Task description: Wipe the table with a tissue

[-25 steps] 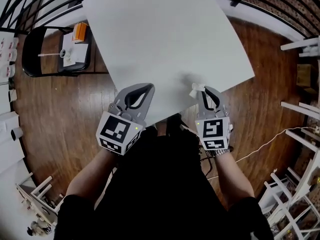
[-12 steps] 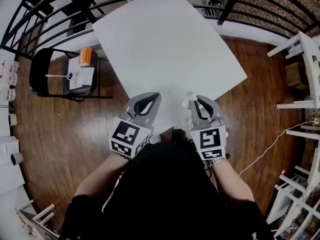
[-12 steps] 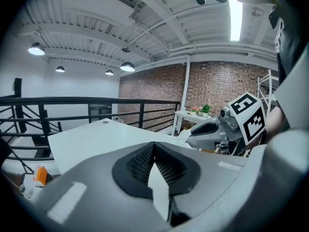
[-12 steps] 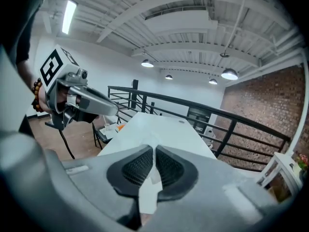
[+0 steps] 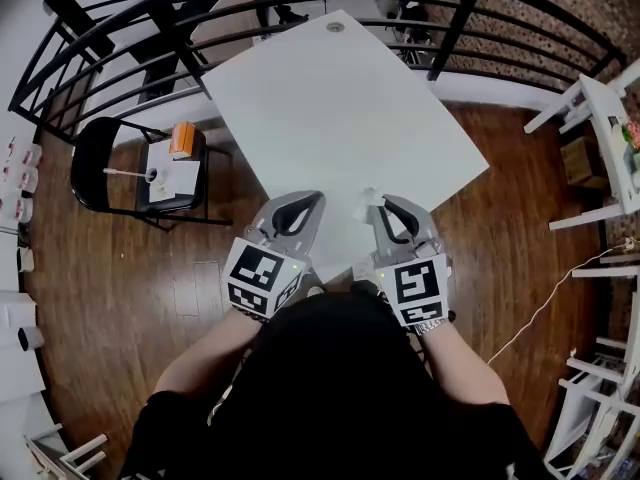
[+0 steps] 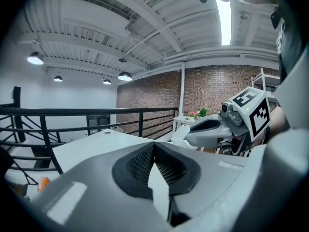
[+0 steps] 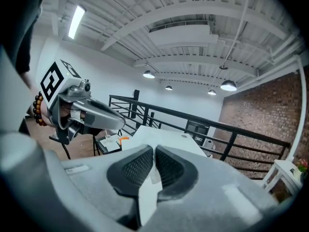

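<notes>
A bare white table stands in the head view, its near corner pointing at me. My right gripper hovers over that corner, shut on a small crumpled white tissue that sticks out past its tips. In the right gripper view a strip of tissue shows between the closed pads. My left gripper is beside it over the table's near edge, jaws closed together and holding nothing I can make out. The left gripper view shows the right gripper with the tissue at its tip.
A black chair holding papers and an orange item stands left of the table. A black railing runs behind the table. White furniture and a pale cable lie to the right on the wood floor.
The head view has drawn back, so the table looks smaller and its far end and the railing show. Both grippers stay at the near corner, closer together, with the tissue still gripped.
</notes>
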`<state>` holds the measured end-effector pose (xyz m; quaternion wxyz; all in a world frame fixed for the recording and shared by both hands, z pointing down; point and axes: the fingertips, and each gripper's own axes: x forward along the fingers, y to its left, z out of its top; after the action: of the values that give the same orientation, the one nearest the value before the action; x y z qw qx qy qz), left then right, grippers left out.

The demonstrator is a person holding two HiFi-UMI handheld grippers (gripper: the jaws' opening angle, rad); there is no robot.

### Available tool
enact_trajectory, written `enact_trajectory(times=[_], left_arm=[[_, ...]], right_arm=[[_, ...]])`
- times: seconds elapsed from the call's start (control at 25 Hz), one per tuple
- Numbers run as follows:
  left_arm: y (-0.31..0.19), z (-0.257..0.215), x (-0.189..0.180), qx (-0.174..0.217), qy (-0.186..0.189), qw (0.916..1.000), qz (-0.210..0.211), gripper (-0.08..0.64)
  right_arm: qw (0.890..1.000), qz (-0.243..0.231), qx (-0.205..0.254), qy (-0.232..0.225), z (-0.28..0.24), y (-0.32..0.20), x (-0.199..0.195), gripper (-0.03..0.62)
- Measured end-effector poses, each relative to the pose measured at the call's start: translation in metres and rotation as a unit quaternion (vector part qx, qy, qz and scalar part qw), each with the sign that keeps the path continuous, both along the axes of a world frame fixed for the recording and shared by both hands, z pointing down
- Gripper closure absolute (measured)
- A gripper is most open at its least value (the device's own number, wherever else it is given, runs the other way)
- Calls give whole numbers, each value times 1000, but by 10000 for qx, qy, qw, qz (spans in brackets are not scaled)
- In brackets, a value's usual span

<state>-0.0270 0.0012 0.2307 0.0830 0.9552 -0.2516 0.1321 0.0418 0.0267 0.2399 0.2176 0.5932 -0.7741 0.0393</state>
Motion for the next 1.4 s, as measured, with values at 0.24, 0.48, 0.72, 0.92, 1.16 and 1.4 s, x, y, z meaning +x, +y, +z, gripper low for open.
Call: enact_trajectory(times=[0.24, 0.48, 0.72, 0.92, 1.16, 1.4], left_arm=[[5, -14, -14, 146, 88, 9998, 48, 545], [9, -19, -19, 204, 131, 9996, 134, 545], [7, -22, -28, 213, 147, 9996, 146, 545], [5, -21, -33, 221, 159, 9995, 138, 545], [6, -21, -34, 200, 163, 9996, 126, 545], [11, -20, -34, 201, 165, 9996, 97, 545]], right_arm=[[9999, -33, 167, -7, -17, 3, -22, 583], [9998, -39, 218, -21, -20, 7, -37, 584], [9995, 17, 319, -26, -28, 6, -45, 584], [9993, 39, 370, -4, -31, 5, -49, 584], [9993, 42, 375, 20, -32, 6, -50, 584], [9992, 64, 393, 11, -32, 11, -48, 584]])
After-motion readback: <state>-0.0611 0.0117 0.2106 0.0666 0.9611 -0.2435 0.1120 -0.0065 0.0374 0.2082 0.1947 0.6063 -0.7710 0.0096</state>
